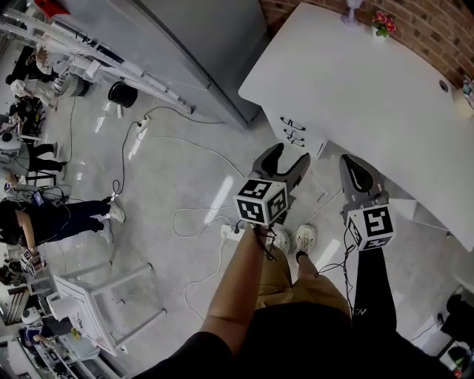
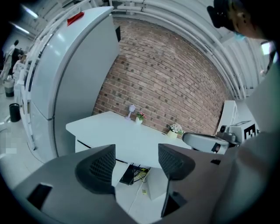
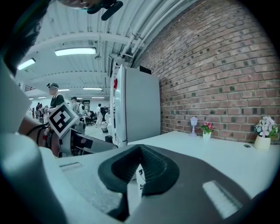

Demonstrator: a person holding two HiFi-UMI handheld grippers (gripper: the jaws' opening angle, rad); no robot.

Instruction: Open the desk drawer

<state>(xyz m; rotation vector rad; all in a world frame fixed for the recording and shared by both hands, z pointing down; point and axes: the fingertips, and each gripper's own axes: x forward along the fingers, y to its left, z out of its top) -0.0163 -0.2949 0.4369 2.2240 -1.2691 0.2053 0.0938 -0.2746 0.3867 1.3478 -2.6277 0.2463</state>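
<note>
The white desk (image 1: 355,81) fills the upper right of the head view. Its drawer fronts with dark handles (image 1: 292,130) face the floor side at the desk's near corner. My left gripper (image 1: 284,164) hovers just short of those handles, its jaws apart with nothing between them. In the left gripper view the left gripper (image 2: 136,161) frames the desk (image 2: 127,131) ahead. My right gripper (image 1: 361,175) hangs to the right, by the desk edge, with its jaws together. In the right gripper view the right gripper (image 3: 139,168) has its pads meeting and holds nothing.
A tall grey cabinet (image 1: 200,44) stands left of the desk. Cables and a power strip (image 1: 229,231) lie on the floor by my feet. A white plastic chair (image 1: 96,303) and people (image 1: 44,215) are at the left. Small flower pots (image 1: 383,22) sit on the desk's far edge.
</note>
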